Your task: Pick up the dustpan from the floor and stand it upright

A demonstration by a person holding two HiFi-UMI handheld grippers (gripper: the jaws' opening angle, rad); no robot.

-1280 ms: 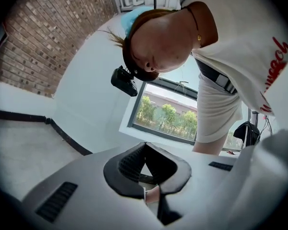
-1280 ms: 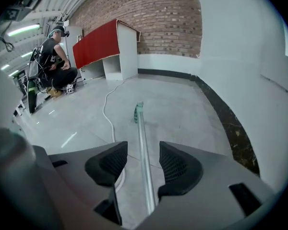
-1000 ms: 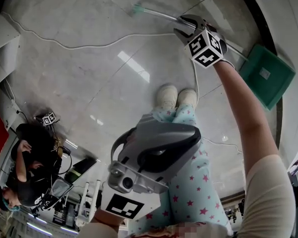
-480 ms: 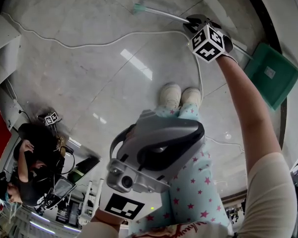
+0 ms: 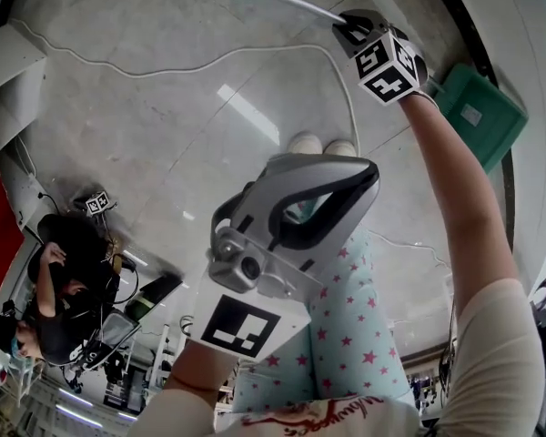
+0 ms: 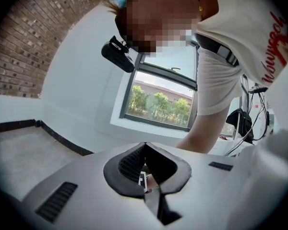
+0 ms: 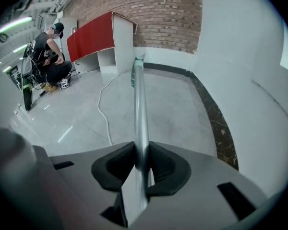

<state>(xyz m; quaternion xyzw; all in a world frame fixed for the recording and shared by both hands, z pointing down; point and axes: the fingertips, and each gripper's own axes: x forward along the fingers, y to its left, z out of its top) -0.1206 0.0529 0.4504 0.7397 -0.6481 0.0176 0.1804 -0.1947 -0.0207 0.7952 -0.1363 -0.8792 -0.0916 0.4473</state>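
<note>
Dustpan (image 5: 473, 116) hugs the wall (image 5: 537, 71); floor (image 5: 164, 107) opens leftward.

- Glossy grey tiled floor (image 5: 146, 126), with ceiling lights reflected in pale streaks.
- Brick wall (image 7: 158, 13) meets a white wall (image 7: 245, 66) with dark skirting (image 7: 216, 123).
- Red-fronted white cabinet (image 7: 98, 41) against the brick.
- Window (image 6: 158, 102) showing green trees in daylight.

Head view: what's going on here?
A person holds tongs in each hand. The right tongs have just been closing and now clamp the metal handle of the green dustpan, which slants across the floor, not yet upright. The left tongs are shut and empty, held close to the body. A second person crouches in the background.
</note>
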